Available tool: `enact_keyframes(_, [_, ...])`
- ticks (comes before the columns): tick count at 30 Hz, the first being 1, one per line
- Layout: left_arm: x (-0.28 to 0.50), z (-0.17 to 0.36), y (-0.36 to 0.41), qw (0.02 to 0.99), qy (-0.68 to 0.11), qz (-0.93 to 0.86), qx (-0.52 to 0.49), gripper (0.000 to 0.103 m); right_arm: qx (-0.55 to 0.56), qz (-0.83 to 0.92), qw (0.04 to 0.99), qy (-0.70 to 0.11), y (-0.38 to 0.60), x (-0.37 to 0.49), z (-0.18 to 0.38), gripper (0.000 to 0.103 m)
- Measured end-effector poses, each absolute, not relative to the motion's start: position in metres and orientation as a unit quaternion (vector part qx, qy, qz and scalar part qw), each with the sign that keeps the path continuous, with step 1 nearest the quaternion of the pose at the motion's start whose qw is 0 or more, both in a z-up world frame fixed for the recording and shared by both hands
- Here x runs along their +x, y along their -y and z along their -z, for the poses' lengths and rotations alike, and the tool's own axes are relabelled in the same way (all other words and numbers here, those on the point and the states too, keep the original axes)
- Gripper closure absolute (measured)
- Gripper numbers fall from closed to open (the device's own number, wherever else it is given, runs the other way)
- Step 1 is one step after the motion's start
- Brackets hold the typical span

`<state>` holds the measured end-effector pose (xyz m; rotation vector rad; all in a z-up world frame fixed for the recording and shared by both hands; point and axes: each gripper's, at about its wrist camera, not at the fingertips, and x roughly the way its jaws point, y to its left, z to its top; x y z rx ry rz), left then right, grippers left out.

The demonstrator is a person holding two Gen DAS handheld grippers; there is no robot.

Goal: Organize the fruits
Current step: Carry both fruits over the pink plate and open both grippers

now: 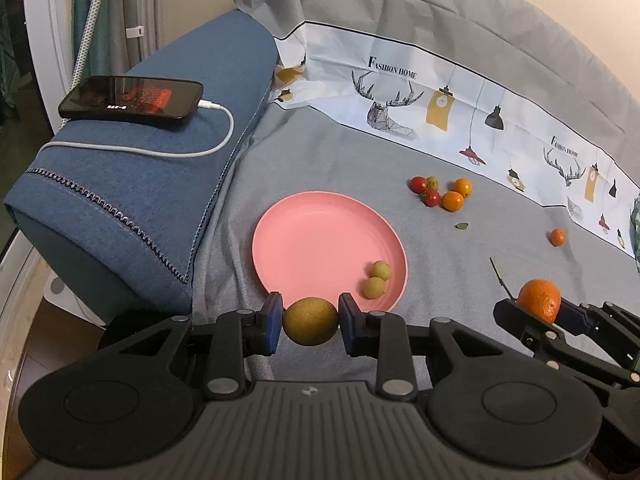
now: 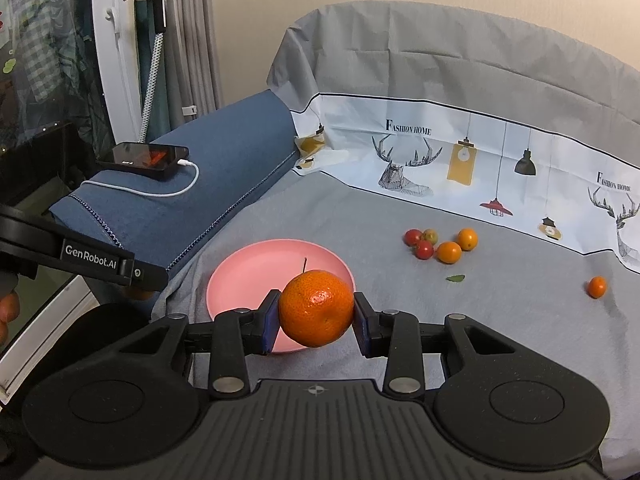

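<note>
The left gripper (image 1: 310, 322) pinches a brownish-green round fruit (image 1: 310, 321) above the near rim of the pink plate (image 1: 320, 236). The right gripper (image 2: 316, 314) clamps a tangerine (image 2: 316, 307), which hides part of the plate in its own view. Only the left view shows two small green fruits (image 1: 377, 279) on the plate. Cherry tomatoes (image 1: 424, 190) lie toward the grey cloth's (image 1: 360, 152) far edge.

We see a phone (image 1: 132, 101) lying screen-up on a blue cushion (image 1: 132, 184), with a white cable (image 1: 160, 152) plugged in and looping across it. We note a printed cloth (image 2: 460, 156) with deer and lamps along the back, and gray curtains (image 2: 192, 40) behind.
</note>
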<state>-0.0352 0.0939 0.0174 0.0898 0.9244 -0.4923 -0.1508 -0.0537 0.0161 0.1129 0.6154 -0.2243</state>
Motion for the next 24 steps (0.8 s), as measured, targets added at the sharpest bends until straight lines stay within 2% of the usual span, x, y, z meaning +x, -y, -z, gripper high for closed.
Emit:
enact_keyframes(13, [0.002, -0.003, -0.064, 0.861, -0.451, 0.228, 0.050, 0.070, 0.057, 0.104, 0.938, -0.327, 0.069, -0.113, 0.014, 0.064])
enact_keyframes(24, [0.048, 0.034, -0.032, 0.847, -0.481, 0.214, 0.073, 0.070, 0.059, 0.084, 0.927, -0.360, 0.081, -0.061, 0.049, 0.064])
